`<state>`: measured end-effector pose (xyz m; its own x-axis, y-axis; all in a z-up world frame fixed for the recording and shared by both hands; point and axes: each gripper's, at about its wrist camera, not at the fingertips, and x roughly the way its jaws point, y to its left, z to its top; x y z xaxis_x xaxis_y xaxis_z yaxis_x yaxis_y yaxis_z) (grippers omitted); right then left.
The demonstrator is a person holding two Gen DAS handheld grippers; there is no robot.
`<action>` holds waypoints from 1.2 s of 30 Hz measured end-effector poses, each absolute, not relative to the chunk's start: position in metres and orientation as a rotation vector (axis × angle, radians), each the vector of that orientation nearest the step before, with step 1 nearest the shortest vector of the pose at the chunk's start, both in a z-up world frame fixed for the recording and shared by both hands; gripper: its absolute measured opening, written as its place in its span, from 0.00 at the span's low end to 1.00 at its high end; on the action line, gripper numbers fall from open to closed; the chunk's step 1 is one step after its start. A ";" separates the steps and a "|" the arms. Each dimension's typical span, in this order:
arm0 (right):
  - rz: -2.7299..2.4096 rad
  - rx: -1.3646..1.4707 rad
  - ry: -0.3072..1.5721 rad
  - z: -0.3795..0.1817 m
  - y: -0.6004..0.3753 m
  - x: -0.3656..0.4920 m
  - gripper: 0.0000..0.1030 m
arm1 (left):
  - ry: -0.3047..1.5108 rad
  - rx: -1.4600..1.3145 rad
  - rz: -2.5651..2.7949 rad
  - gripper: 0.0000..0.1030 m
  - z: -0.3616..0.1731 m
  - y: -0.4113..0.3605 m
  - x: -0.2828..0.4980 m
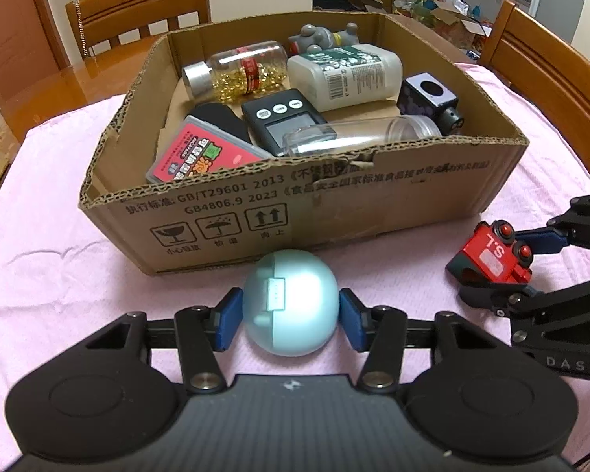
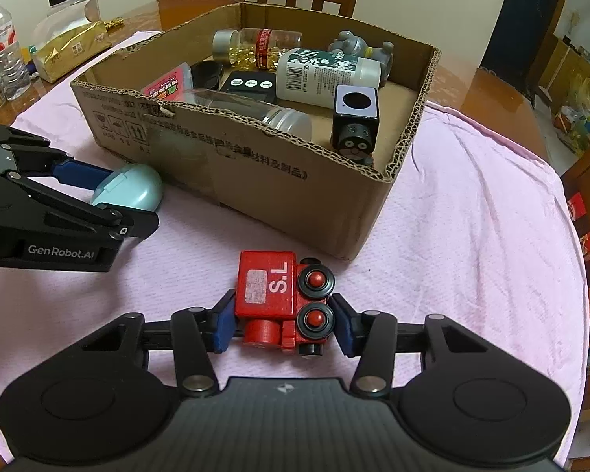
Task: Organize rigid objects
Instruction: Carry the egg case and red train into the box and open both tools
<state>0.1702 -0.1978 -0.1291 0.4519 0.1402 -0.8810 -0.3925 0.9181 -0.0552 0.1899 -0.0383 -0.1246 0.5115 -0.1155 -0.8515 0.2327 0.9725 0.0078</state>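
Note:
My left gripper (image 1: pixel 291 320) is shut on a pale blue egg-shaped case (image 1: pixel 291 295); its blue pads press both sides. The case rests on the pink cloth just in front of the cardboard box (image 1: pixel 334 204). In the right wrist view the same case (image 2: pixel 131 190) shows between the left gripper's fingers (image 2: pixel 78 175). My right gripper (image 2: pixel 281 320) is shut on a red toy train marked "S.L" (image 2: pixel 271 295), which lies on its side on the cloth near the box's corner. From the left wrist view the train (image 1: pixel 487 255) sits at the right.
The box holds several items: a capsule bottle (image 1: pixel 247 70), a white bottle (image 1: pixel 346 72), a black timer (image 1: pixel 283 118), a clear jar (image 1: pixel 358 135), a pink card box (image 1: pixel 204 155), a black cube toy (image 1: pixel 428 98). Wooden chairs (image 1: pixel 137 11) stand behind. Bottles and a gold bag (image 2: pixel 70 53) sit far left.

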 end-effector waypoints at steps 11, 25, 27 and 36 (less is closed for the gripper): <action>0.349 -0.303 1.087 -0.119 -0.203 0.168 0.52 | 1.048 0.173 -0.320 0.50 -0.111 -0.030 0.182; 0.455 -0.297 1.012 -0.039 -0.209 0.176 0.52 | 0.977 0.237 -0.433 0.50 -0.034 -0.011 0.178; 0.463 -0.297 0.978 -0.027 -0.204 0.184 0.52 | 0.956 0.236 -0.427 0.50 -0.027 -0.008 0.183; 0.450 -0.262 0.933 -0.024 -0.173 0.244 0.52 | 0.886 0.235 -0.377 0.50 -0.011 0.005 0.211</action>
<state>0.2444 -0.1730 -0.0238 0.5127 0.2577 -0.8189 -0.4798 0.8770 -0.0244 0.2108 0.0052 -0.0111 0.5728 -0.2223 -0.7889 0.4138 0.9093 0.0443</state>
